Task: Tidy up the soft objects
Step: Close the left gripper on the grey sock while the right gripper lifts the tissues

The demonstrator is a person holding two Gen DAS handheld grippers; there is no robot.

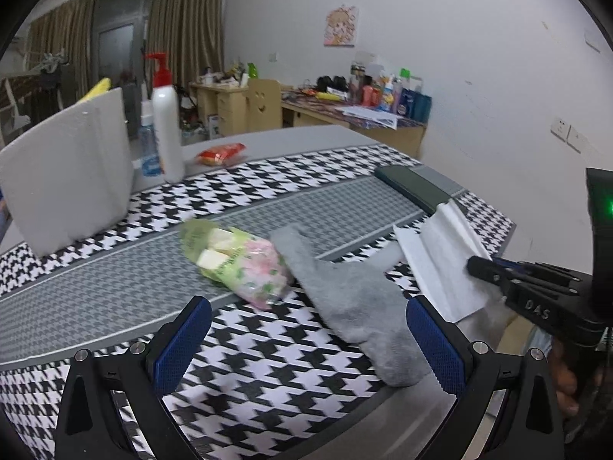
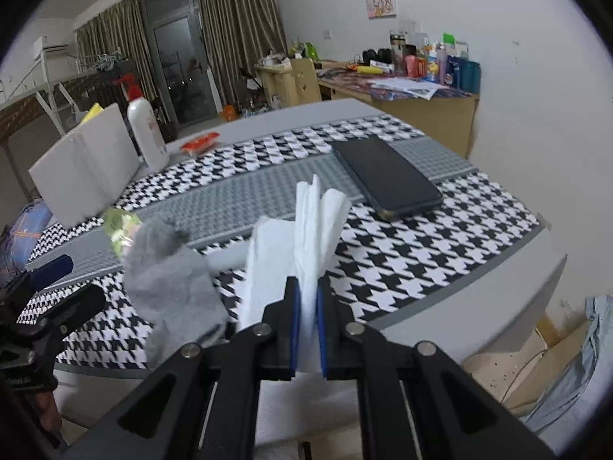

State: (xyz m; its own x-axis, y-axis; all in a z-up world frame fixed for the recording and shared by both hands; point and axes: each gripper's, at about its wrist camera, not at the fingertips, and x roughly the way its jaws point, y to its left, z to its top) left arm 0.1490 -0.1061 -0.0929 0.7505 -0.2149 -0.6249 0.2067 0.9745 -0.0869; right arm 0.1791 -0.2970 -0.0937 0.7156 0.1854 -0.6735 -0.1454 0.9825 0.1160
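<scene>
The right gripper [image 2: 307, 306] is clamped on a folded white paper tissue [image 2: 302, 226], lifted above the black-and-white houndstooth cloth [image 2: 421, 245]. The left gripper [image 1: 306, 341] stands wide open and empty over a limp grey fabric sock [image 1: 345, 299], just beside a green-and-pink plastic packet [image 1: 245, 264].

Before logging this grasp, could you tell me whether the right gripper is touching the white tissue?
Touching: the right wrist view shows the right gripper pinching the white tissue between both blue pads.
</scene>
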